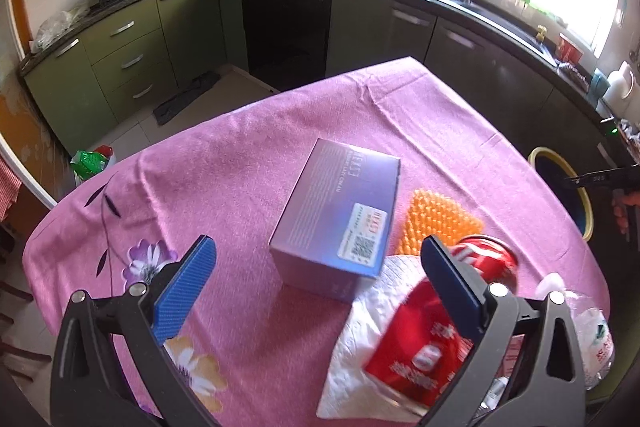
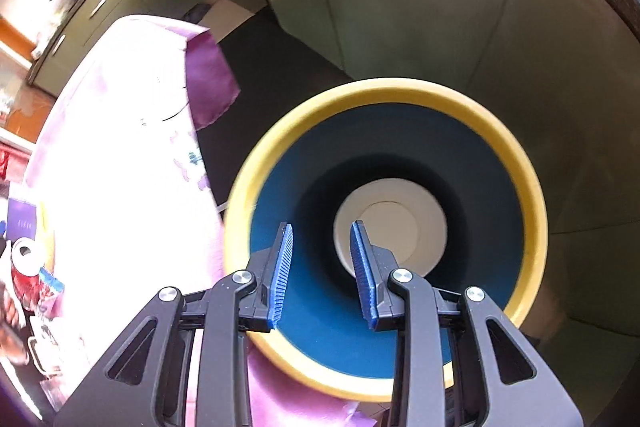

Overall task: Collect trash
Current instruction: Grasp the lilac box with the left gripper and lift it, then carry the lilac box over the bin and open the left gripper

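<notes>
The right gripper (image 2: 322, 269) hangs over the round blue bin with the yellow rim (image 2: 532, 195), its blue ribbed pads parted a little with nothing between them. Deep in that bin lies one white round disc-like thing (image 2: 424, 211), too blurred to name. Over at the table, the left gripper (image 1: 318, 287) has its blue pads spread wide and empty above the pink floral tablecloth (image 1: 240, 167). Its right finger (image 1: 452, 283) crosses in front of a dented red drinks can (image 1: 420, 343), lying on its side on a crumpled white paper napkin (image 1: 360, 347), long axis running up and to the right, open top away from the camera. Just beside it sit a purple rectangular cardboard box (image 1: 340, 215), an orange spiky pad (image 1: 436, 223) and a clear plastic bottle (image 1: 596, 343)
</notes>
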Available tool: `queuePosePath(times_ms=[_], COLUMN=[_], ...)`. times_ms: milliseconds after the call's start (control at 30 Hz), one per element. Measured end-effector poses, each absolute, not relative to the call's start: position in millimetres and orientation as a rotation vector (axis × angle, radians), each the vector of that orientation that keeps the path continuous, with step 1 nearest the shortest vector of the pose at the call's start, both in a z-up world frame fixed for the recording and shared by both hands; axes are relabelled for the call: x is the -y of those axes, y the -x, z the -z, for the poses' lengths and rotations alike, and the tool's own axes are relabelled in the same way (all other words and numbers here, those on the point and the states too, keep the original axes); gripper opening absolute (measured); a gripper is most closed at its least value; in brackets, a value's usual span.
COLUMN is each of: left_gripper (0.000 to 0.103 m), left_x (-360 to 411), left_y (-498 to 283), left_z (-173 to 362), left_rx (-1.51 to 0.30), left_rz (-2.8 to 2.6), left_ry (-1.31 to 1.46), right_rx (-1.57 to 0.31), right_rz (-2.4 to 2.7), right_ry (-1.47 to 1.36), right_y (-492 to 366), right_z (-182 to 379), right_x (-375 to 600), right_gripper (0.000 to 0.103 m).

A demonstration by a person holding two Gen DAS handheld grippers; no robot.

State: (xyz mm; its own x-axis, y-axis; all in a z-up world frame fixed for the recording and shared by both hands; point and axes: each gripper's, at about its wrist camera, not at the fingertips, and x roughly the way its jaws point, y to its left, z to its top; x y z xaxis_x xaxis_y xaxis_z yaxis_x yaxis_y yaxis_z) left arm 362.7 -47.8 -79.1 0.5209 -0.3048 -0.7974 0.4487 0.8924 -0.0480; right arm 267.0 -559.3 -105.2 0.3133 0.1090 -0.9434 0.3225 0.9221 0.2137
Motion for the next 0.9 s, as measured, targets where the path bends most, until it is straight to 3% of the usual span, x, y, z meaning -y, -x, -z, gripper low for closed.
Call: queuePosePath(times_ms=[167, 333, 367, 700, 900], left_gripper=[0.096, 0.055, 0.053, 0.051, 0.051], left_x=[56, 60, 59, 42, 95], left_y=[-381, -384, -384, -371, -331], left_z=[97, 106, 105, 56, 5], left_rx=[-0.937, -0.957, -0.955, -0.852, -0.835], left_rz=[0.495, 0.528, 0.525, 0.496, 0.598], left_ry=[-0.191, -0.204, -0.199, -0.142, -0.200], right_rx=[-1.253, -1.247, -1.247, -1.219, -1.138], right_rz=[0.122, 0.118, 0.116, 0.079, 0.074], right_ry=[-0.381, -0.385, -0.389, -0.411, -0.413], right_y=[-261, -277, -275, -262, -227], right_z=[101, 107, 106, 111, 84], right_x=[544, 527, 526, 537, 548], right_gripper=[0.031, 0.035, 0.035, 0.035, 0.035])
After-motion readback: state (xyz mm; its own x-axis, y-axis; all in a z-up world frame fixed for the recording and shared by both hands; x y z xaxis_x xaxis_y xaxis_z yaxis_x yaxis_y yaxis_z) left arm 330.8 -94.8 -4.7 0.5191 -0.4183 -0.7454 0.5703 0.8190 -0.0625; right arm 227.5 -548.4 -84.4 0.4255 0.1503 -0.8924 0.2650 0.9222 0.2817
